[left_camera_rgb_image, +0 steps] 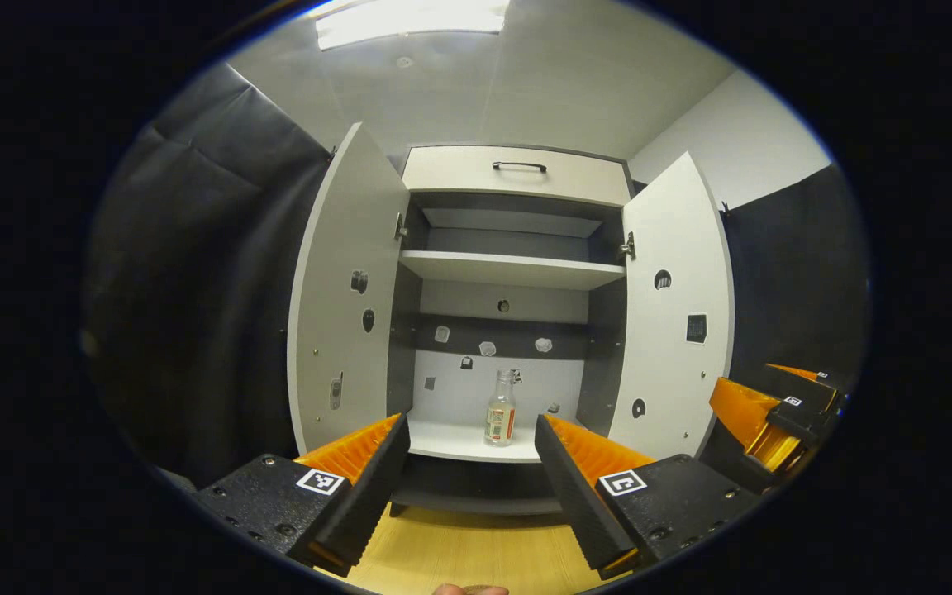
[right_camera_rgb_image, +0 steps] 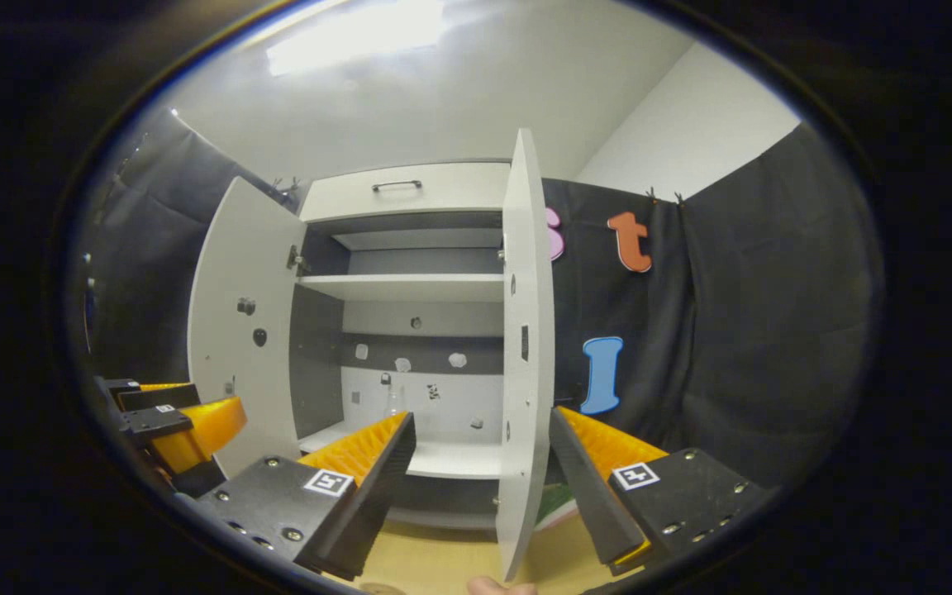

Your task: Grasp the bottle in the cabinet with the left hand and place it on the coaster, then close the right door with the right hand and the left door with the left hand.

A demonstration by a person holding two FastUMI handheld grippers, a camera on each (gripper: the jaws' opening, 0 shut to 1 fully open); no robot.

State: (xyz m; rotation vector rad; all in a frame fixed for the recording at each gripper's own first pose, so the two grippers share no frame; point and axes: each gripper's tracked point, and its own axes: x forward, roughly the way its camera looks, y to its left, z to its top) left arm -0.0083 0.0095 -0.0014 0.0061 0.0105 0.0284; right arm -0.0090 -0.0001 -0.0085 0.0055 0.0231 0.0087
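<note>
Black cloth walled the booth. My left gripper [left_camera_rgb_image: 472, 450] hung spread and empty, aimed at the bottle [left_camera_rgb_image: 501, 411] upright on the cabinet [left_camera_rgb_image: 516, 172] floor; right gripper [right_camera_rgb_image: 483, 450] gaped too. Risk: fingertips toppling that narrow bottle.

in the right gripper view the bottle [right_camera_rgb_image: 394, 400] is faint, its lower part hidden behind a finger of the right tongs [right_camera_rgb_image: 476, 463]. the small stickers [left_camera_rgb_image: 487, 348] on the cabinet's back wall are too small to tell.

White ceiling with a bright light panel [left_camera_rgb_image: 410, 21] above black cloth walls [left_camera_rgb_image: 195, 273]
</note>
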